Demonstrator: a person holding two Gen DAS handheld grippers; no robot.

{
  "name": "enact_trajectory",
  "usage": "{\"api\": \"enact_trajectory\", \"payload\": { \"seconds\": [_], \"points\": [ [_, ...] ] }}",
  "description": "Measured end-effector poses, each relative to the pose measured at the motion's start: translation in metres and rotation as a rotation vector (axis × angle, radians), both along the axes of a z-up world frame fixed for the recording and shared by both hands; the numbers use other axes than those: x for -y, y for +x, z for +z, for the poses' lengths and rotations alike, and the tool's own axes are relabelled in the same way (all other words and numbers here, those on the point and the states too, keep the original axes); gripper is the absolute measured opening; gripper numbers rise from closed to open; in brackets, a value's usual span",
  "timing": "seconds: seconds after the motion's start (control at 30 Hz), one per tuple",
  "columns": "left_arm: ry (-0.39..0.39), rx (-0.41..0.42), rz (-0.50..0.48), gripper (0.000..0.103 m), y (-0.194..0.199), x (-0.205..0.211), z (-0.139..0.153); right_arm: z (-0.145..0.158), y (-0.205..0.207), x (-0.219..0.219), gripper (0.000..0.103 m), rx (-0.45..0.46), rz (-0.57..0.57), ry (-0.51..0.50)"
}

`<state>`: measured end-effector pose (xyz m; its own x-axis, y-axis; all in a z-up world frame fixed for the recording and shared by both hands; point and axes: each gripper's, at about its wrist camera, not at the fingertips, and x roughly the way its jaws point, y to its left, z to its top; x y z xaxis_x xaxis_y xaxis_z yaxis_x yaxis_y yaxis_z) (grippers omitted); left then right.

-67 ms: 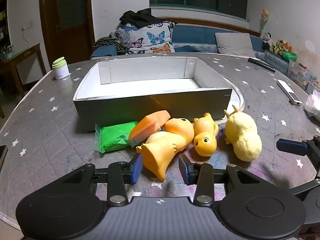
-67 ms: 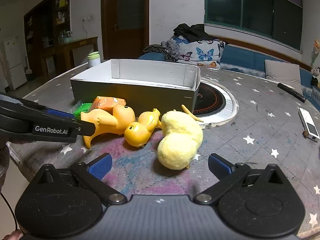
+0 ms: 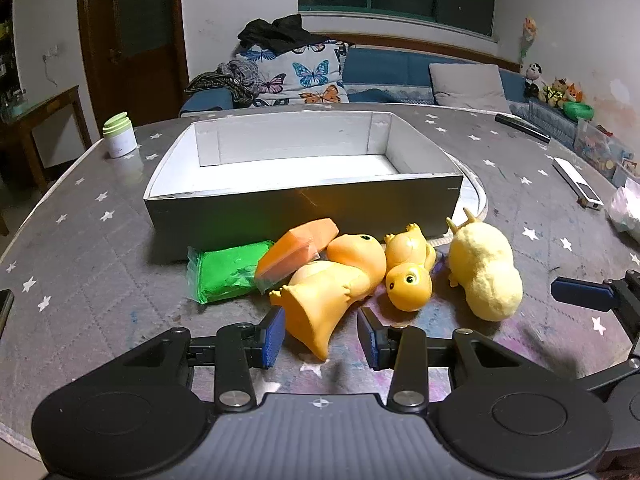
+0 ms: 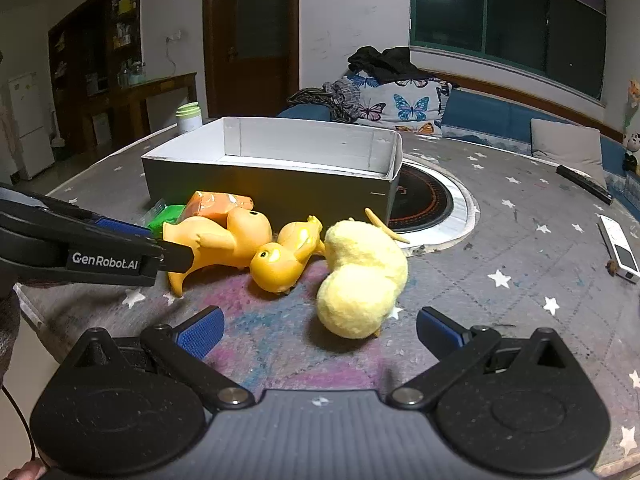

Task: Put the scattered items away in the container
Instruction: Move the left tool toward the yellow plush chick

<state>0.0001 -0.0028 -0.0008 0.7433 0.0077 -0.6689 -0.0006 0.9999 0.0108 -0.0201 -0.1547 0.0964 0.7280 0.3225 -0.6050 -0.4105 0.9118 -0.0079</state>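
An open grey box [image 3: 304,212] with a white inside stands on the table; it also shows in the right wrist view [image 4: 272,184]. In front of it lie a green packet [image 3: 224,270], an orange packet [image 3: 298,248], a large orange rubber duck [image 3: 332,284], a small orange duck [image 3: 408,272] and a yellow plush toy [image 3: 484,272]. My left gripper [image 3: 322,336] is open, its pads either side of the large duck's base. My right gripper [image 4: 320,332] is open wide just in front of the plush toy [image 4: 360,276].
A white jar with a green lid [image 3: 119,136] stands at the table's far left. A white remote [image 3: 576,184] and a black remote [image 3: 520,127] lie at the right. A round hob [image 4: 424,200] is set in the table behind the box.
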Motion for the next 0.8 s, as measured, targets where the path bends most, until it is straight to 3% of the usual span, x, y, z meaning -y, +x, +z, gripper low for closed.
{"api": "enact_trajectory", "payload": {
  "seconds": [0.47,0.8],
  "points": [
    [-0.006,-0.009,-0.007,0.042,0.001,0.013,-0.003,-0.007,0.008,-0.004,0.103,-0.007,-0.008,0.008],
    [-0.010,-0.004,-0.010,0.042,-0.008,0.013,-0.002,-0.007,-0.009,0.007,0.103,0.000,-0.016,0.007]
  ]
}}
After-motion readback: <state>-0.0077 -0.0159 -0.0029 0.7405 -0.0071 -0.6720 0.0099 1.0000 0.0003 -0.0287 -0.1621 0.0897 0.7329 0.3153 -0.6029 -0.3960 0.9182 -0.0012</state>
